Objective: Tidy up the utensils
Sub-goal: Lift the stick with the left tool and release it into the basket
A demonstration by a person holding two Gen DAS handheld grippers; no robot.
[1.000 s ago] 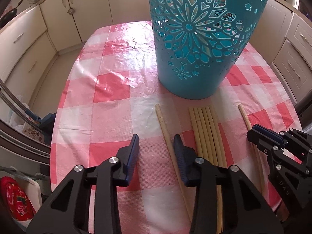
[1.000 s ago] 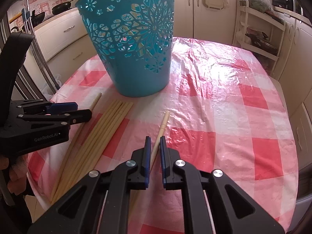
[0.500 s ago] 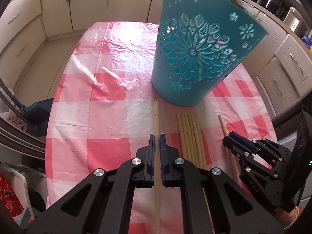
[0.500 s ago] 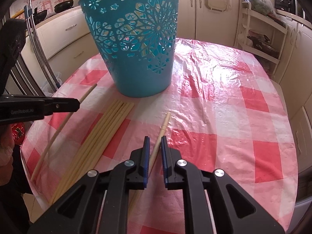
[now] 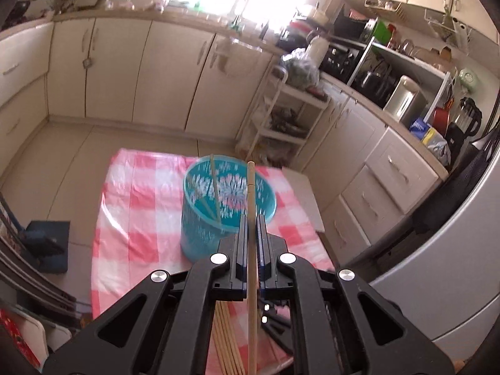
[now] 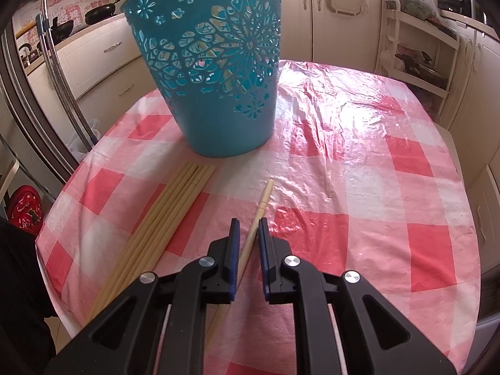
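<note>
My left gripper [image 5: 251, 218] is shut on a wooden chopstick [image 5: 251, 193] and holds it high above the table, its tip over the open teal basket [image 5: 200, 228]. Two chopsticks [image 5: 215, 187] stand inside the basket. My right gripper [image 6: 249, 223] sits low over the table with its jaws a little apart around a single chopstick [image 6: 262, 201] that lies on the cloth. A bundle of several chopsticks [image 6: 168, 212] lies to its left, in front of the teal basket [image 6: 218, 72]. The bundle also shows below the left gripper [image 5: 226, 337].
The table wears a red-and-white checked plastic cloth [image 6: 375, 187]. Kitchen cabinets [image 5: 140, 72] and a white shelf rack [image 5: 281, 118] stand beyond the table. A fridge [image 5: 453, 265] is at the right, metal bars [image 6: 56, 78] at the left.
My left gripper has risen from the table with the chopstick and now looks down into the basket. My right gripper has stayed over its chopstick, jaws slightly wider.
</note>
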